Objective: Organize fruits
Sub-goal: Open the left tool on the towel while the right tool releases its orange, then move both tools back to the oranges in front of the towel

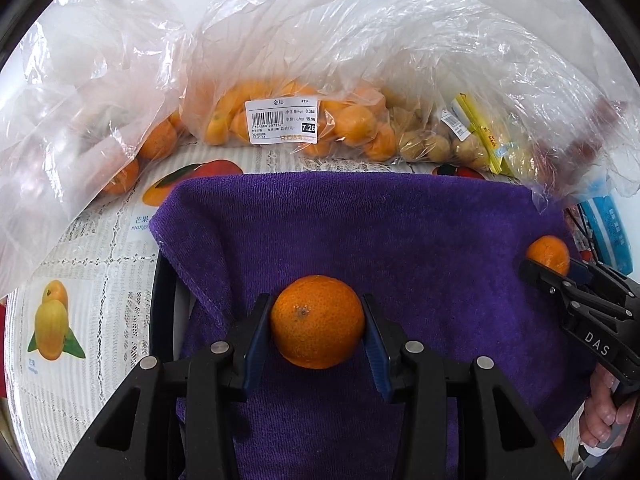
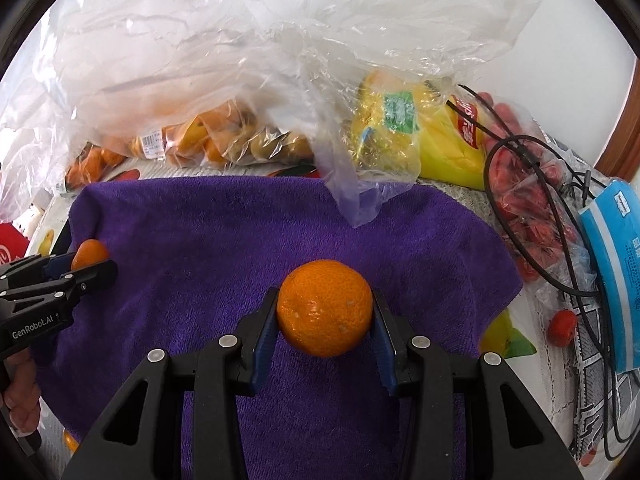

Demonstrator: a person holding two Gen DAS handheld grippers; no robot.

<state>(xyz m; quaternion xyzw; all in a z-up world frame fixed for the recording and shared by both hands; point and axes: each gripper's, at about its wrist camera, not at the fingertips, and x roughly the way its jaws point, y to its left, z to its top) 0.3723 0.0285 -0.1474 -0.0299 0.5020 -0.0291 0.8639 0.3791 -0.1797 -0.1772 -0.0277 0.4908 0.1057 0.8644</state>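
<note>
- In the left wrist view we look down on a purple towel (image 1: pixel 360 232) spread over a fruit-printed tablecloth (image 1: pixel 92 264); clear plastic bags (image 1: pixel 332 40) lie at twelve o'clock against a white wall, one holding small orange fruit under a price label (image 1: pixel 281 120).
- We see the left gripper (image 1: pixel 318 320) reaching in from six o'clock, tilted steeply down, its blue pads pressed on either side of a mandarin (image 1: pixel 317 321). The fruit is nearly round, so we cannot name a long axis; its stem scar faces the camera.
- At three o'clock we see the right gripper (image 1: pixel 550 266) entering, clamped on a second mandarin (image 1: pixel 549 252), with a hand (image 1: pixel 600 412) on its handle.
- In the right wrist view we find the same towel (image 2: pixel 240 232), with bagged bananas (image 2: pixel 400 132), red fruit in a bag (image 2: pixel 528 200), a black cable (image 2: pixel 560 216) and a blue packet (image 2: pixel 616 260) from one to three o'clock.
- We see this gripper (image 2: pixel 325 312) also pointing steeply down, pinching its mandarin (image 2: pixel 325 308) above the towel.
- At nine o'clock we see the other gripper (image 2: pixel 90 266) holding its fruit (image 2: pixel 90 252) over the towel's edge.
</note>
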